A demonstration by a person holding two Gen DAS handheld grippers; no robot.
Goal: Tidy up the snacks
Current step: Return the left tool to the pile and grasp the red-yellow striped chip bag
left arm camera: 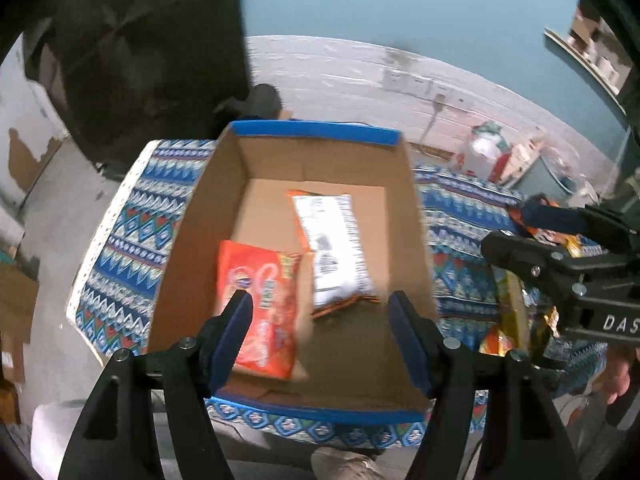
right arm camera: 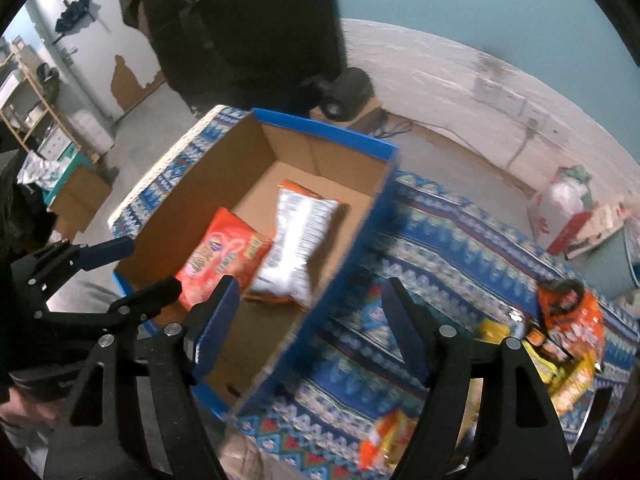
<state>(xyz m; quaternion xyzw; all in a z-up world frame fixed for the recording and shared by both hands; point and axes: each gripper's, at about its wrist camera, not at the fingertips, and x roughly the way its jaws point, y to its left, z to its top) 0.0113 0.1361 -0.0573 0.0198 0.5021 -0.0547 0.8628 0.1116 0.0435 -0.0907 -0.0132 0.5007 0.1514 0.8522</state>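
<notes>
An open cardboard box [left arm camera: 316, 130] with a blue rim stands on a blue patterned cloth [left arm camera: 132, 216]. Two packs lie flat inside it: an orange snack bag [left arm camera: 260, 304] at the near left and a white-backed bag [left arm camera: 334, 252] beside it. My left gripper [left arm camera: 320, 300] hangs open above the box's near end, with nothing between its fingers. In the right wrist view my right gripper [right arm camera: 310, 285] is open and empty over the box's [right arm camera: 320, 128] right wall. A pile of loose snack packs [right arm camera: 568, 328] lies on the cloth to its right.
A dark bulky shape [right arm camera: 240, 20] rises behind the box, with a round black object [right arm camera: 348, 88] on the floor by it. Red and white cartons [right arm camera: 568, 216] stand at the far right. Another orange pack [right arm camera: 384, 436] lies near the cloth's front edge.
</notes>
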